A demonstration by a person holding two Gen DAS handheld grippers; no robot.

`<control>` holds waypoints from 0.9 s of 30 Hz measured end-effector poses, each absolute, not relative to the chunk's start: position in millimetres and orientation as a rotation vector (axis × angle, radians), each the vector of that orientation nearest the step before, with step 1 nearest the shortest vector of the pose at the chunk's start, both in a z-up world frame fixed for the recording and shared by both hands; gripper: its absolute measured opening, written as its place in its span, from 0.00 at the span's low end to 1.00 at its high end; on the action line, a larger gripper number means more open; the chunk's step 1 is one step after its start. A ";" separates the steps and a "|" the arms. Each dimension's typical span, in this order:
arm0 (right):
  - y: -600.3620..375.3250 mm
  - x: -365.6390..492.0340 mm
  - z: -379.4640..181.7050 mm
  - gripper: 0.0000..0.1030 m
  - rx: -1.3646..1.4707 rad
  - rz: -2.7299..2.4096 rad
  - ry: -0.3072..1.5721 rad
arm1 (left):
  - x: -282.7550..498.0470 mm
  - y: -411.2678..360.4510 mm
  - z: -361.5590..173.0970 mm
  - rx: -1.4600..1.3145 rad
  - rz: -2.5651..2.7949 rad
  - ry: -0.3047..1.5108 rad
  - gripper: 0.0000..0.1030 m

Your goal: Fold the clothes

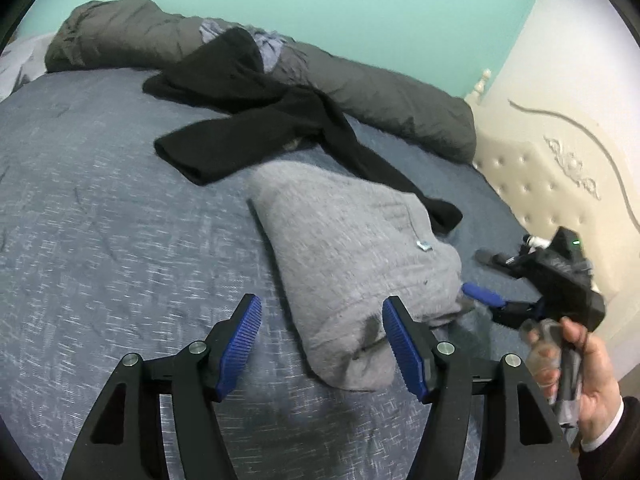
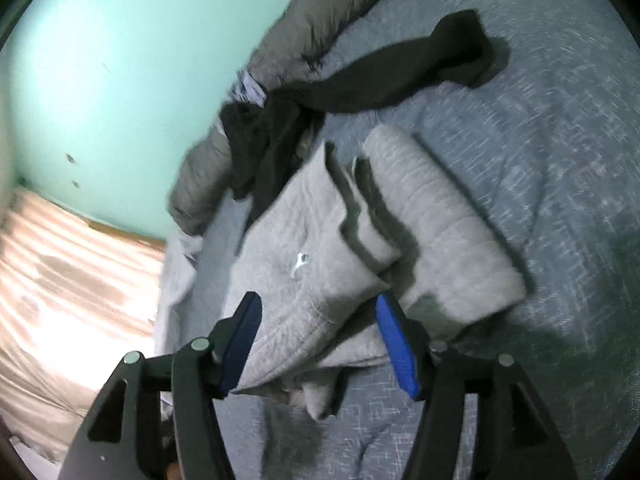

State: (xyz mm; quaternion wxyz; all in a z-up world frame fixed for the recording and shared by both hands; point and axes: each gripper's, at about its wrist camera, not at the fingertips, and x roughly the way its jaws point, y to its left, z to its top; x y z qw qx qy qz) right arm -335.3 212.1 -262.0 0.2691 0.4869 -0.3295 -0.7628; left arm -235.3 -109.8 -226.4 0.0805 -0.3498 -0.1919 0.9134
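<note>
While the folded grey sweatshirt (image 1: 352, 264) lies on the blue bedspread (image 1: 100, 220) just ahead of the black garment (image 1: 248, 120), we see our left gripper (image 1: 322, 350) and right gripper (image 2: 318, 344) both spread apart, pressing nothing.

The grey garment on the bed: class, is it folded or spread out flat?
Folded. The grey garment lies in stacked layers forming a compact bundle on the blue bedspread, unlike the black garment sprawled behind it.
</note>
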 end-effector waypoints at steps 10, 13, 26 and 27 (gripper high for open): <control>176.6 -353.1 -289.1 0.62 1.449 -2.046 -0.942 | -224.8 -128.2 -215.3 -0.996 2.736 -0.649 0.66; 168.6 -353.0 -288.0 0.55 1.412 -2.087 -0.885 | -221.7 -138.9 -213.3 -0.990 2.754 -0.665 0.66; 105.8 -337.4 -224.9 0.16 1.134 -2.091 -0.647 | -203.5 -194.2 -207.9 -0.943 2.809 -0.823 0.66; 94.7 -335.5 -220.7 0.16 1.130 -2.076 -0.629 | -201.2 -199.4 -207.0 -0.938 2.816 -0.830 0.66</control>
